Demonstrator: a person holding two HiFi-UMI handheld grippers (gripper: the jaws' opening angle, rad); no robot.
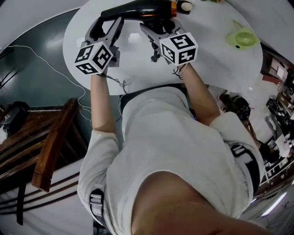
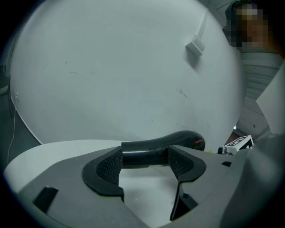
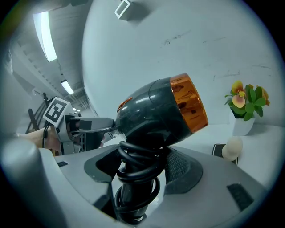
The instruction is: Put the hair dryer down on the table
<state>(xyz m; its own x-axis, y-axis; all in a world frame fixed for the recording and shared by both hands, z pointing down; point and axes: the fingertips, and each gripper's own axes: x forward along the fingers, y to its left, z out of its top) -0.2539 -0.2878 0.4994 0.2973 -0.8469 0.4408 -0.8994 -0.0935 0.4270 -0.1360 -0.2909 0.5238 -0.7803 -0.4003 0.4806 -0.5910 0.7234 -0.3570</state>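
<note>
The black hair dryer with an orange ring lies crosswise over the far part of the white round table. My left gripper is shut on its slim black end, and both pads press on that end. My right gripper is shut on the handle, which is wrapped in coiled black cord. The dryer's round body sits just above the right gripper's jaws. I cannot tell whether the dryer touches the tabletop.
A white egg-shaped thing lies next to the dryer's orange end, and a small pot of flowers stands beyond it. A green object lies at the table's right. Brown wooden furniture stands at lower left, and a thin white cable crosses the dark floor.
</note>
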